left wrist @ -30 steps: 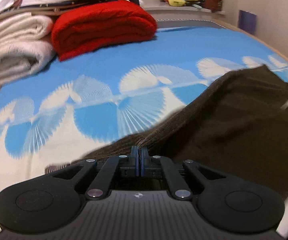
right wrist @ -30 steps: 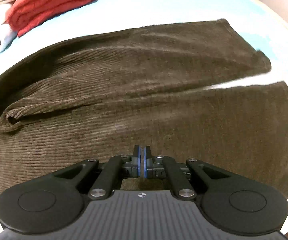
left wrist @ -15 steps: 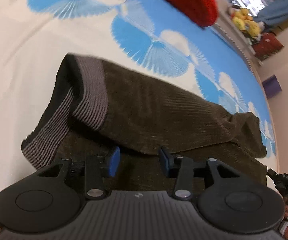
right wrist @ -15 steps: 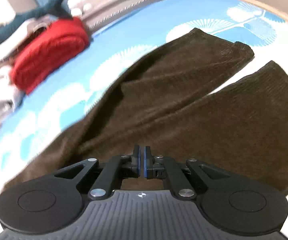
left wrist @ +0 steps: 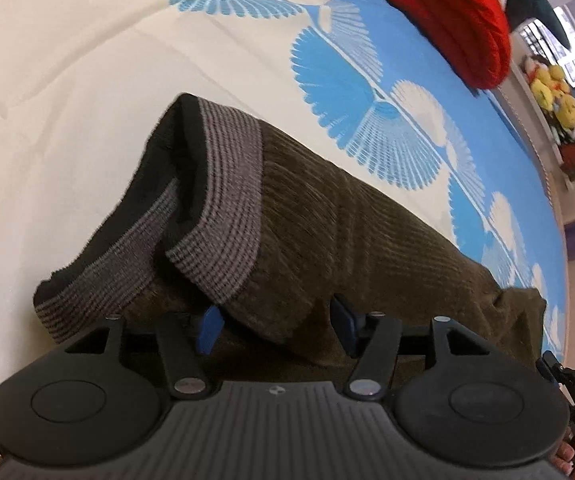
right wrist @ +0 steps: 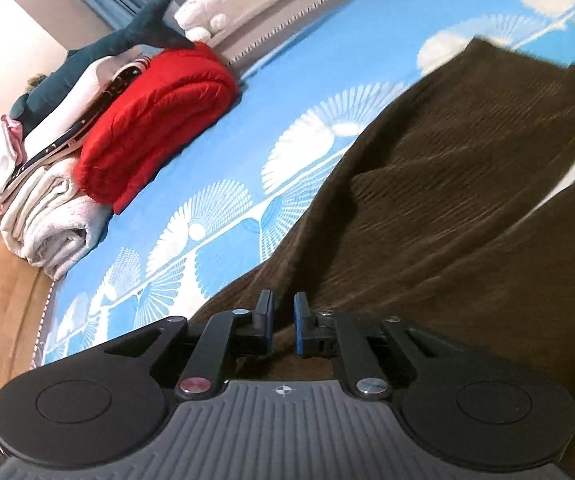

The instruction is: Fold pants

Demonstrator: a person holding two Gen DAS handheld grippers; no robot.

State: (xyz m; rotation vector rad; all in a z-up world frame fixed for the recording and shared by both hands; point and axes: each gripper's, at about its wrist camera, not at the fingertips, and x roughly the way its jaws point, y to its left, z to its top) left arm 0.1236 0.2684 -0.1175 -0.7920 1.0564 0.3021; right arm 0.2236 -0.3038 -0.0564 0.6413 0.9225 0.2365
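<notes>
Dark brown corduroy pants [left wrist: 347,232] lie on a blue and white patterned bed cover [left wrist: 47,100], folded lengthwise. The grey ribbed waistband [left wrist: 223,208] is at the near left in the left wrist view. My left gripper [left wrist: 275,322] is open, its blue pads on either side of the folded edge just below the waistband. In the right wrist view the pants [right wrist: 447,200] stretch to the right. My right gripper [right wrist: 282,320] is slightly open, a narrow gap between its pads, right over the pants' edge.
A folded red blanket [right wrist: 155,120] and folded white blankets [right wrist: 47,224] are stacked at the far side of the bed, with a plush shark [right wrist: 99,52] on top. Yellow plush toys [left wrist: 551,88] sit on a ledge. The wooden floor [right wrist: 3,300] shows past the bed's edge.
My left gripper let go of the pants and opened wide after laying the fold over. My right gripper opened a little and swung to face the blanket stack.
</notes>
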